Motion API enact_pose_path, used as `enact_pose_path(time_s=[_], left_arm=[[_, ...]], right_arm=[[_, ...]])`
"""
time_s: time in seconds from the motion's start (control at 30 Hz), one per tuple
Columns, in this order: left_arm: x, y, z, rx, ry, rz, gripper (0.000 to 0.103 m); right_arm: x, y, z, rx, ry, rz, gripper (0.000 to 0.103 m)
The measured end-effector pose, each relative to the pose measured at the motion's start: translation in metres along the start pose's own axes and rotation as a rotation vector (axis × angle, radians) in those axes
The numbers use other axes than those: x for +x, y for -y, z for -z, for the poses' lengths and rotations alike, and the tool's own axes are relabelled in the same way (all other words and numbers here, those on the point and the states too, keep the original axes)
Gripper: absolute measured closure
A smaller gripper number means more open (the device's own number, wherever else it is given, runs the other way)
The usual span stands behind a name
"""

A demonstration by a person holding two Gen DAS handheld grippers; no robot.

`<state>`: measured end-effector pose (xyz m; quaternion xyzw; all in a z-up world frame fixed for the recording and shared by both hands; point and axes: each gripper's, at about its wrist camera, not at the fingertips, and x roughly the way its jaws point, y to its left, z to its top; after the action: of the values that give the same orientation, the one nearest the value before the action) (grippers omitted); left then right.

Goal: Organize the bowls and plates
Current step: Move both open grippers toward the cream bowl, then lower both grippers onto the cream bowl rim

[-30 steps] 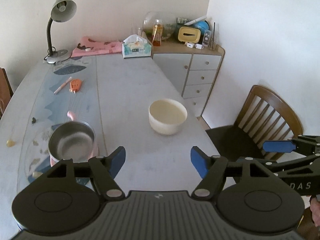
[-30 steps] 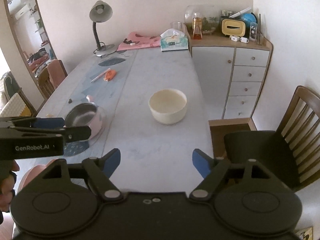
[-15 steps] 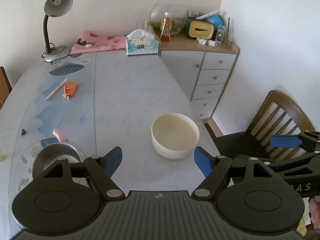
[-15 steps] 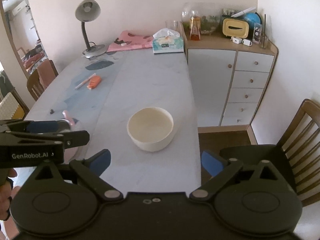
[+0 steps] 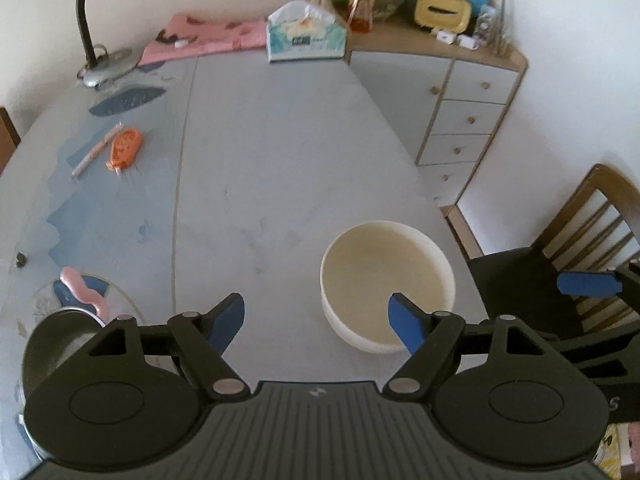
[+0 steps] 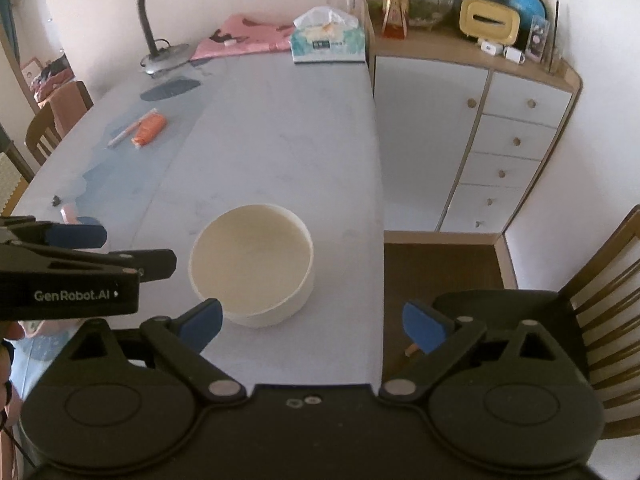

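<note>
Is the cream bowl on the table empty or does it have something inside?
Empty. Both wrist views look down into the cream bowl, standing upright on the table, and show only its bare inner bottom.

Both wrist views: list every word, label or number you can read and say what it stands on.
"GenRobot.AI": white print on the side of the left gripper, seen in the right wrist view.
A lone "S": on the right gripper body at the left wrist view's edge; the rest is cut off.
Tissue box label: too blurred to read.
</note>
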<state>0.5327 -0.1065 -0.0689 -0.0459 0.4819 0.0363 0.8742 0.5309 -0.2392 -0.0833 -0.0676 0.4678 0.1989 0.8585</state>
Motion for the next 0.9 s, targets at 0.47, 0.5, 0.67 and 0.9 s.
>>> enact_pose_path(time_s=[0.47, 0.5, 0.67, 0.9], left_arm=[[0.057, 0.008, -0.016, -0.032, -0.074, -0.054, 0.035], [0.06, 0.008, -0.017, -0.033, -0.082, -0.053, 0.037], [0.071, 0.012, -0.017, -0.034, -0.105, -0.062, 0.055], [0.079, 0.014, -0.017, -0.049, -0.123, -0.069, 0.072]], right_arm=[[0.059, 0.005, -0.018, -0.03, -0.084, -0.015, 0.029], [0.062, 0.006, -0.018, -0.03, -0.088, -0.017, 0.03], [0.073, 0.008, -0.02, -0.027, -0.108, -0.025, 0.043], [0.078, 0.01, -0.021, -0.018, -0.112, -0.054, 0.065]])
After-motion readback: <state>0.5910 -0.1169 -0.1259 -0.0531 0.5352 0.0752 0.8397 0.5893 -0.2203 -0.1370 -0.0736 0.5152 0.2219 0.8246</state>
